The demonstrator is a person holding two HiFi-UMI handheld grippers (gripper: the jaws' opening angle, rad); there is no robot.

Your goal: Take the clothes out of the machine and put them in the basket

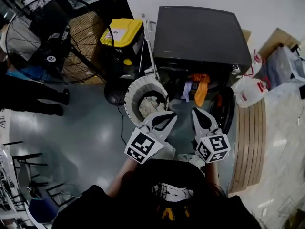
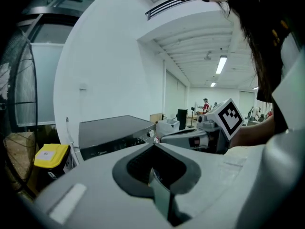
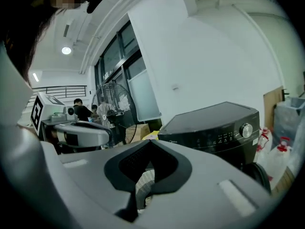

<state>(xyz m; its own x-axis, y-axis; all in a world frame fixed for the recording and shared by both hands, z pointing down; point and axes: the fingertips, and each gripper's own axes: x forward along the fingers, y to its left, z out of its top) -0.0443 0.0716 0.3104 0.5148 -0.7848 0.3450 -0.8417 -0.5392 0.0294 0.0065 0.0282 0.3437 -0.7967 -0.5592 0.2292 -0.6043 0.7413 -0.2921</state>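
Your left gripper is covering the near rim of the round white slatted basket. The head view's edge is cutting off the big black wire-cage fan.

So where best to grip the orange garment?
Probably pinch the loose lower end of the orange garment, coming from the front with the right hand-held gripper, the nearer one. It drapes out of the machine, so that end hangs free.

Big black fan sits top left, with a tan box behind it and a yellow-lidded bin just beside that. Someone's dark legs are at the left edge. On the right there's white jugs with red caps, some cardboard, and a slatted wood panel lying on the floor.
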